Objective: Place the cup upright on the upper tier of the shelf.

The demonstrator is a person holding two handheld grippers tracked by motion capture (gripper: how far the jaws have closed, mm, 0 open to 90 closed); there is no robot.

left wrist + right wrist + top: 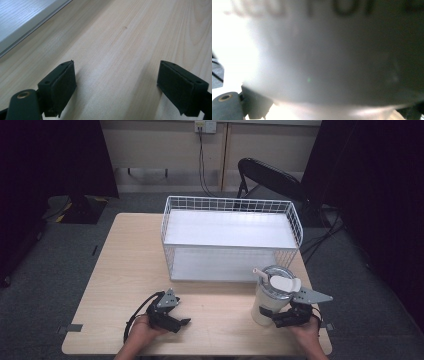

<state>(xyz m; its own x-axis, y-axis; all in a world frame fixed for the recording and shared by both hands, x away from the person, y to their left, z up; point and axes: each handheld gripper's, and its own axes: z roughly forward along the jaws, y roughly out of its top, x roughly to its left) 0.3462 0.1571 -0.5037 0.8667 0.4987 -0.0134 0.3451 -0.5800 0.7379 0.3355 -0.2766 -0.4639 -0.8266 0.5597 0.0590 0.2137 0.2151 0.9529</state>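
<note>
We had the right tongs pressed up against the lower wall of the tall cream tumbler with a lid and straw, which stood on the pale wooden counter at its near right, just in front of the white wire two-shelf rack. In the right gripper view the cup wall sat blurred against the lens, so we could not tell whether those tongs were clenched. We judged a firm, level squeeze low on the body would keep it upright. The left tongs rested released and empty on the counter, near left.
</note>
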